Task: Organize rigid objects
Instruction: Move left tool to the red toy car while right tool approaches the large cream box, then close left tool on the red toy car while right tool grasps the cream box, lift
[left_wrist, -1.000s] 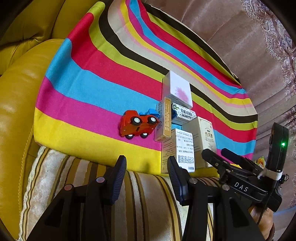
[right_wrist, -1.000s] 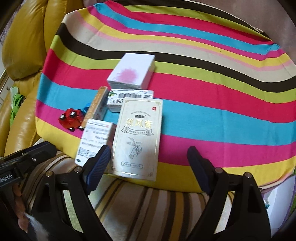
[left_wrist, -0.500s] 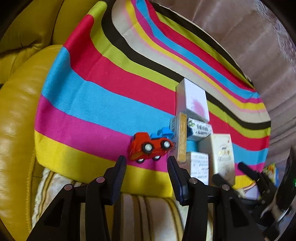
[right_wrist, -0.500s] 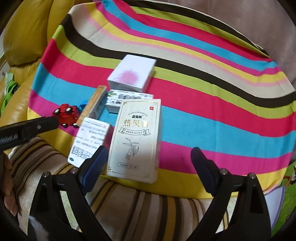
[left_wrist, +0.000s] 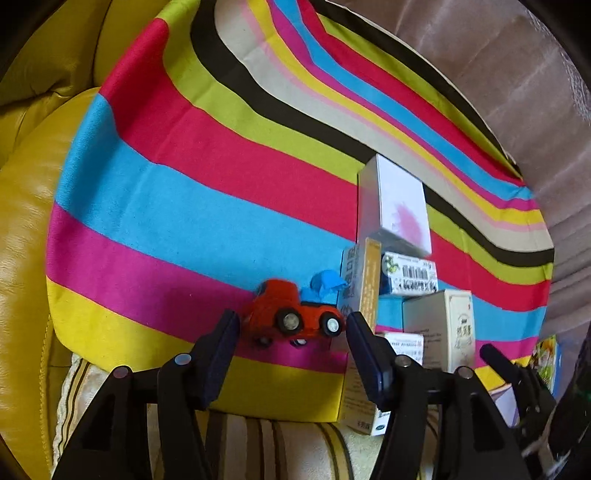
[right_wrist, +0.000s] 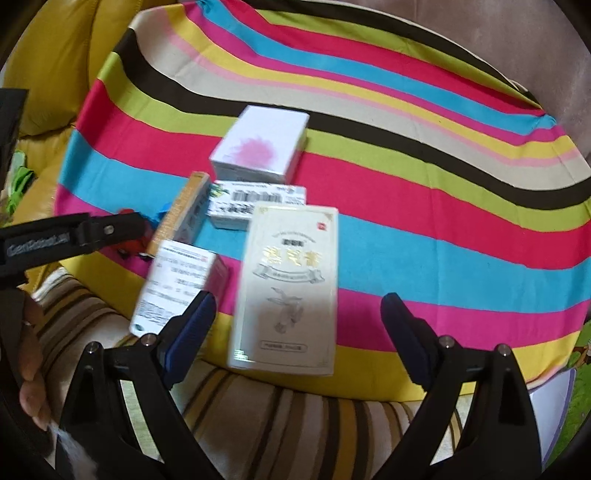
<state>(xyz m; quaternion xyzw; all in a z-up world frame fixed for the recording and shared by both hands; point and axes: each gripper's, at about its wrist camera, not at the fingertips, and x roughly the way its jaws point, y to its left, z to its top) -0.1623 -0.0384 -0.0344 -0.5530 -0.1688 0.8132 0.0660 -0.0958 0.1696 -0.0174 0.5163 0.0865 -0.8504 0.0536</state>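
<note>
In your right wrist view, the red toy car (right_wrist: 130, 244) at the left edge is mostly hidden behind your left gripper (right_wrist: 110, 230), so only slivers of red show. The cream box (right_wrist: 286, 284) at the centre is motion-blurred and its gold lettering cannot be read. The white printed box (right_wrist: 173, 288) beside it is blurred too, its lower corner covered by a finger.

In your left wrist view, that printed box (left_wrist: 400, 345) sits low and right, largely hidden behind a finger (left_wrist: 369, 360). The right gripper, at the lower right edge, is cut off by the frame.
</note>
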